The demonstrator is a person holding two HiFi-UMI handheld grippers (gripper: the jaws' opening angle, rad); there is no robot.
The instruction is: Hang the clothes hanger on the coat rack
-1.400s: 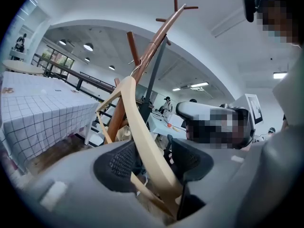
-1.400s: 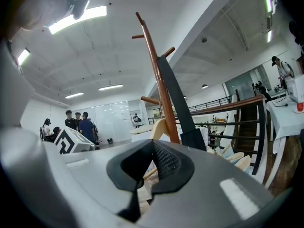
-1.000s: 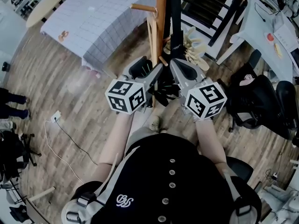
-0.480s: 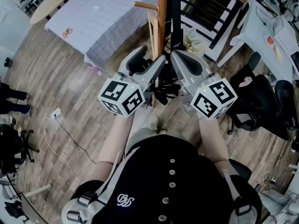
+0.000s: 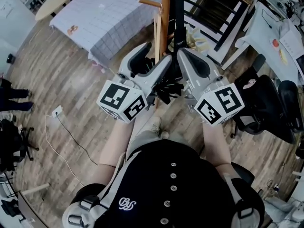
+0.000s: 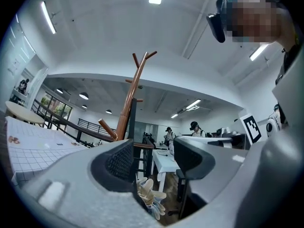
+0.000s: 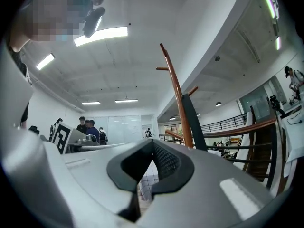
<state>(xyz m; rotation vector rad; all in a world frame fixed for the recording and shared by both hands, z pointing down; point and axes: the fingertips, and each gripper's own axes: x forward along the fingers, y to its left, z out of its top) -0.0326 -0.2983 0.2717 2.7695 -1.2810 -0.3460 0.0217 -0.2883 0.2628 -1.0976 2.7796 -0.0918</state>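
The wooden coat rack (image 5: 165, 13) rises straight ahead, with a peg (image 5: 148, 3) sticking out to the left. A pale wooden hanger (image 5: 156, 32), seen edge-on, hangs beside the pole under that peg. My left gripper (image 5: 156, 56) points up at the rack, open, with nothing between its jaws. In the left gripper view (image 6: 154, 158) the rack (image 6: 133, 94) shows above the pads. My right gripper (image 5: 183, 58) is just right of the pole, held next to the left one. In its own view (image 7: 147, 167) the jaws stand apart and empty, with the rack (image 7: 178, 94) beyond.
A table with a grid cloth (image 5: 99, 18) is at the back left. A black railing (image 5: 213, 8), white desks (image 5: 270, 32) and a black office chair (image 5: 266, 103) are on the right. A pale bundle (image 5: 197, 39) lies by the rack's foot. A cable (image 5: 57, 115) runs over the wooden floor.
Both grippers have risen toward the camera and edged forward to the rack, their marker cubes drifting a little apart. Both stay empty.
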